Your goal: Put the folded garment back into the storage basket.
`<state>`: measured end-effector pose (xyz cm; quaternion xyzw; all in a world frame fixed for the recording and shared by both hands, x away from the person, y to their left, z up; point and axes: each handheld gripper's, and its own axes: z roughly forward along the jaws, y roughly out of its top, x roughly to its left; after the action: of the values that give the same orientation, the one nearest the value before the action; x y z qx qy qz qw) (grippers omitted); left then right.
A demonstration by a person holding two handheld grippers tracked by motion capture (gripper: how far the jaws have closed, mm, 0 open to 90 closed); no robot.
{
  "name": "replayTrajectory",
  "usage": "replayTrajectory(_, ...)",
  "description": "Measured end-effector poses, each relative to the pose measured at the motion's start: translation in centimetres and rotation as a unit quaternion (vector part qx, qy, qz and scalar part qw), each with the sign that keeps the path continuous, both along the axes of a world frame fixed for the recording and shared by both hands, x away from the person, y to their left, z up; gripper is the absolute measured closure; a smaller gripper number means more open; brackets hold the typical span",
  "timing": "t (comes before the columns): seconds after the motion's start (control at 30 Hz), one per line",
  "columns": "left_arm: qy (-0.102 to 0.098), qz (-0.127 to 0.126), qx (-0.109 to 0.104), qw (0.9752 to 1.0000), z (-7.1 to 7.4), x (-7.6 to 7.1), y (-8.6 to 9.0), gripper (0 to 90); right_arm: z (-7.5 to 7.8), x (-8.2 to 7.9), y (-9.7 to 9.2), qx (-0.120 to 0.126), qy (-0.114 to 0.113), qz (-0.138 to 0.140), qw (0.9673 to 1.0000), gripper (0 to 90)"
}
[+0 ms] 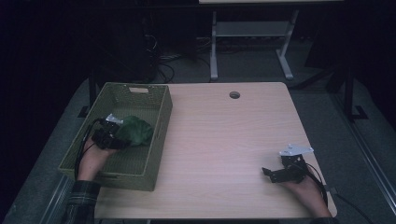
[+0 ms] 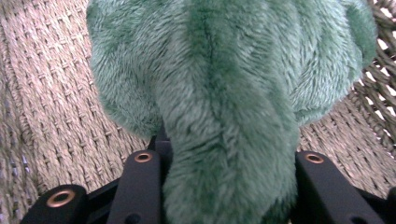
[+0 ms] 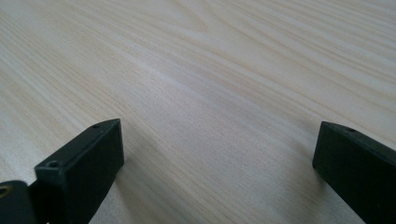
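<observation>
One worktop (image 1: 224, 140), one woven basket (image 1: 159, 140), one green plush toy (image 1: 135, 130), two grippers. The basket stands on the worktop's left part; the toy lies inside it, on the basket floor toward the right wall.

High view: the left gripper (image 1: 114, 137) reaches into the basket and meets the toy's left side. The right gripper (image 1: 271, 173) rests low over the bare worktop near the right front corner, well apart from the basket. A round hole (image 1: 234, 94) sits near the worktop's far edge, and a slot handle (image 1: 138, 89) is cut in the basket's far wall.

Left gripper view: the toy's fur (image 2: 224, 93) in close detail, a thick fold of it running down between the two black jaws, which flank it on both sides; whether the pads press it cannot be told. The basket weave (image 2: 46, 93) lies behind.

Right gripper view: pale wood grain (image 3: 210, 70) of the worktop, with the jaws standing wide apart and nothing between them.

No writing or label is readable.
</observation>
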<state>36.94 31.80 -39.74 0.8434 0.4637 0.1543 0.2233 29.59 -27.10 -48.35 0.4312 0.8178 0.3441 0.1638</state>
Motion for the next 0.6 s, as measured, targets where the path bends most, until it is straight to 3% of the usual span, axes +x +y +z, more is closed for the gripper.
replayTrajectory(0.17,0.018,-0.006,0.004,0.9998,-0.5,0.2,0.0,45.3,0.0,0.0,0.0,0.000,0.000,0.000,1.0000,1.6)
replayTrajectory(0.37,0.021,-0.013,-0.005,0.9997,-0.5,0.1,0.0,32.2,0.0,0.0,0.0,0.000,0.000,0.000,1.0000,1.6)
replayTrajectory(0.47,0.014,-0.016,-0.012,0.9997,-0.1,-0.2,0.1,24.5,0.0,0.0,0.0,0.000,0.000,0.000,1.0000,1.6)
replayTrajectory(0.6,-0.002,-0.018,-0.020,0.9996,0.9,-0.6,0.2,20.9,0.0,0.0,0.0,0.000,0.000,0.000,1.0000,1.6)
